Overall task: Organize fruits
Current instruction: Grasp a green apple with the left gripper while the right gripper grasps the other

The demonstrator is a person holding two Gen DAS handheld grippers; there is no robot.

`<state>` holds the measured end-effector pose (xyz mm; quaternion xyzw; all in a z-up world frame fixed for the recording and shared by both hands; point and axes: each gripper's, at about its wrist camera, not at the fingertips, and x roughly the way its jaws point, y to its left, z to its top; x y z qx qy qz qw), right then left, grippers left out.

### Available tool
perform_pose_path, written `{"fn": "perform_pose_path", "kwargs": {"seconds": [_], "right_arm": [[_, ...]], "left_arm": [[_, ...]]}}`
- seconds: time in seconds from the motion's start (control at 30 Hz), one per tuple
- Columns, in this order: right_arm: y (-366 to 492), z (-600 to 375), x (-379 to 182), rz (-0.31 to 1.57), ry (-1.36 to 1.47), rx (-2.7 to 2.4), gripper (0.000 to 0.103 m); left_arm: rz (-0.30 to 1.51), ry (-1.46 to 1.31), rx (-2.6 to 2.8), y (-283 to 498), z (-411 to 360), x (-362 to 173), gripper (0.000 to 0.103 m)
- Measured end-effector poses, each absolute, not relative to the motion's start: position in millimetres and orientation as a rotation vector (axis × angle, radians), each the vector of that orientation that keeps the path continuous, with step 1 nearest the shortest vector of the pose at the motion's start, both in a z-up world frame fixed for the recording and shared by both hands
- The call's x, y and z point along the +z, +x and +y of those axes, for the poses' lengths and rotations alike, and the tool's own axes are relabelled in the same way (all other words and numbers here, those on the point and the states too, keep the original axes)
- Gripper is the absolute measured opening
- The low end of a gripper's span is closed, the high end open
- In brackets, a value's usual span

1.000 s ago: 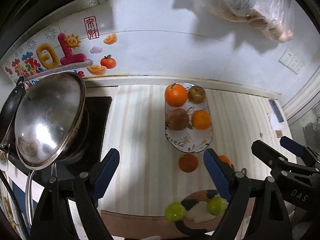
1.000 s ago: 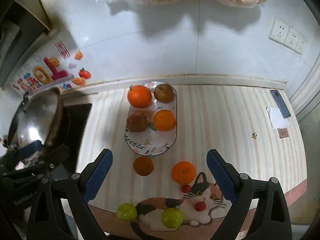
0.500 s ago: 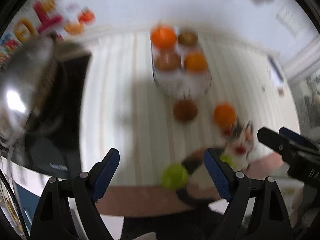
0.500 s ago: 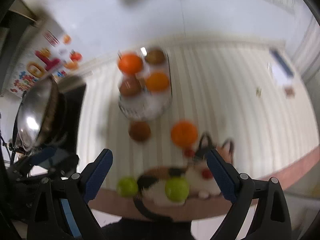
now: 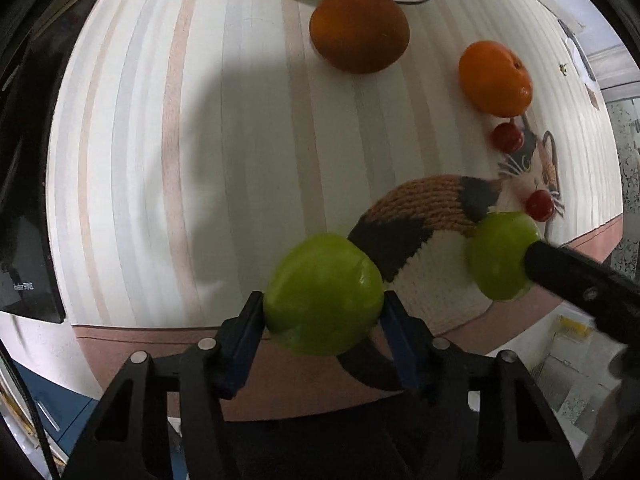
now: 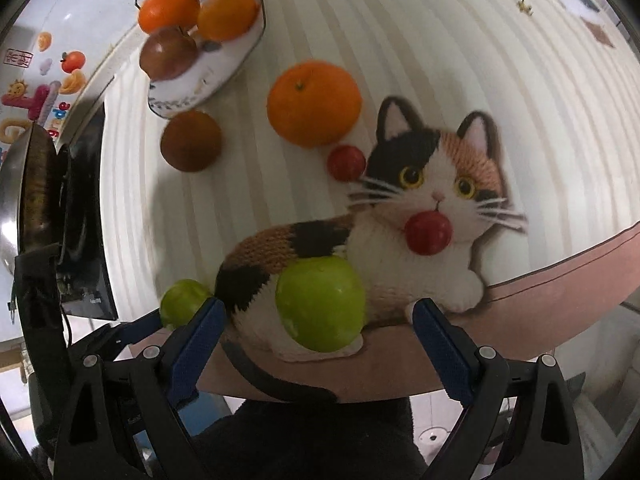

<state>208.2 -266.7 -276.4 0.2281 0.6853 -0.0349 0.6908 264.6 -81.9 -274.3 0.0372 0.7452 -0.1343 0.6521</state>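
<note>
Striped bench (image 5: 224, 128) with cat mat (image 6: 400, 264), left tongs (image 5: 323, 312) just closed, pads pressed on a green apple (image 5: 323, 292) at the bench edge, right tongs (image 6: 316, 332) wide, slightly narrowed, around a second apple (image 6: 320, 304) on the mat, untouched.

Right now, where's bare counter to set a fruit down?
Free: the striped counter between the stove and the brown fruit; also right of the cat mat. Crowded: between the plate, the orange and the mat.
</note>
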Motion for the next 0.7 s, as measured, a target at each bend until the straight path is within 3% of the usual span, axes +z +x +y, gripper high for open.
{"fn": "perform_pose_path", "kwargs": {"seconds": [0.07,0.2,0.7], "right_arm": [[210,-263,-285,1.54,0.512,-0.062,0.087],[212,-257,-300,1.542,0.486,-0.051,0.06],[227,-237,-305,1.57,0.393,0.001,0.06]], "left_arm": [[1.67,0.099,-0.295,266,-82,-273,0.055],[1.655,0.078,-0.252,272,-76,-272,0.055],[1.635,0.092,-0.231,278,-78,-269,0.055]]}}
